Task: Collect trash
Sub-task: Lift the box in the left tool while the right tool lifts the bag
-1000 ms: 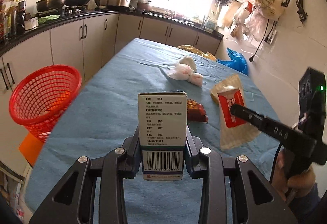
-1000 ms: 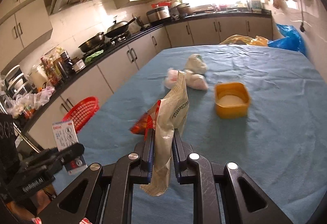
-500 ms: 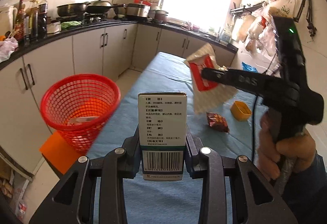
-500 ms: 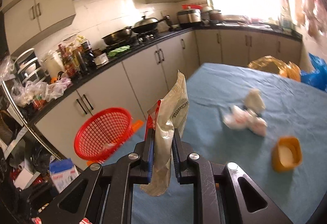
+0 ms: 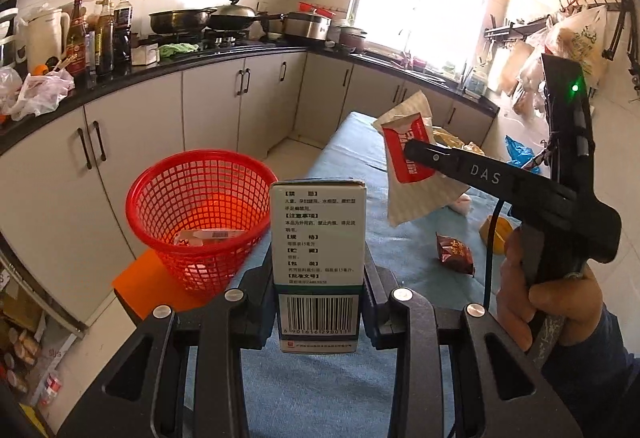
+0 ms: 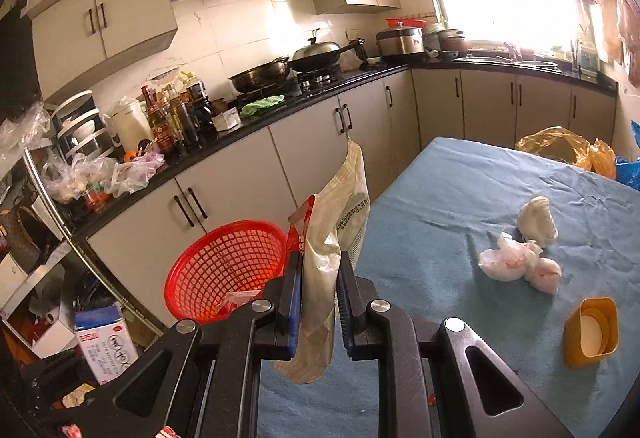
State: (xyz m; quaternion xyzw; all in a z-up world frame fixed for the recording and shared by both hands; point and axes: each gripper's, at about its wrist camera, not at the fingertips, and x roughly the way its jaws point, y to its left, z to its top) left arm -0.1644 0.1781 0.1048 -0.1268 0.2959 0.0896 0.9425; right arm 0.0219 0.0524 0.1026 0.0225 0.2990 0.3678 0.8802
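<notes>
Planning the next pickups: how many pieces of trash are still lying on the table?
4: a dark red wrapper, an orange cup, a crumpled white tissue wad and a second wad just behind it. The table's near end is hidden by the grippers.

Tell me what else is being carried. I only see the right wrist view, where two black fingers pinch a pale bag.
Observer: The left gripper is shut on a small white box, with the barcode facing its camera.
Operator: Is there rubbish on the table that I'm missing?
Observer: Yes, a dark red snack packet lies on the blue tablecloth.
Operator: What's on the far side of my bag?
Observer: The bag has a red label on that face.
</notes>
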